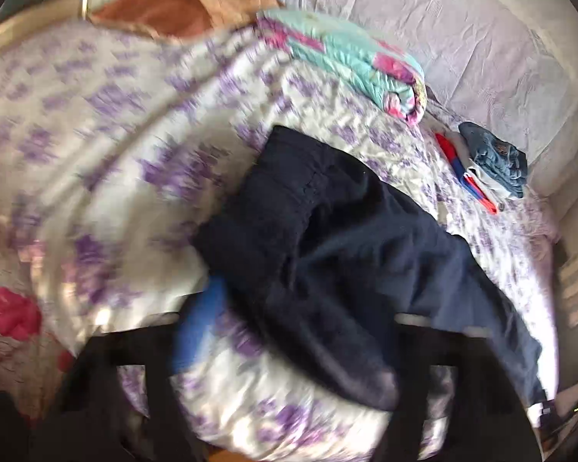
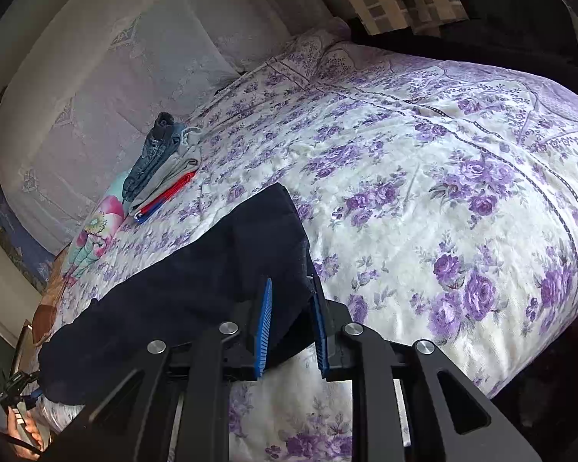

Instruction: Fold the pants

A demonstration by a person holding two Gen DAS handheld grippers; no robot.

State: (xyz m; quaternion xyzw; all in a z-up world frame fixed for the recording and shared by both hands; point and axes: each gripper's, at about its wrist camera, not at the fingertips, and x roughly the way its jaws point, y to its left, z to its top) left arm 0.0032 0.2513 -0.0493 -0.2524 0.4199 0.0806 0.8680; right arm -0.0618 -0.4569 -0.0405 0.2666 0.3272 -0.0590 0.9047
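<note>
The right gripper (image 2: 291,323), angled down over the bed (image 2: 424,177), clamps the near edge of the dark pants (image 2: 196,277) lying on the spread, the left gripper (image 1: 289,331) (blurred, state unclear) above them, folded clothes (image 2: 162,169) beyond.

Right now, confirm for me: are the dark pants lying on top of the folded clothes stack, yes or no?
No: the dark pants lie on the floral bedspread, apart from the folded clothes stack nearer the headboard.

Open flowered bedspread (image 2: 424,177) right of the dark pants (image 2: 196,269); folded clothes stack (image 2: 162,169) and rolled quilt (image 1: 350,57) beyond.
</note>
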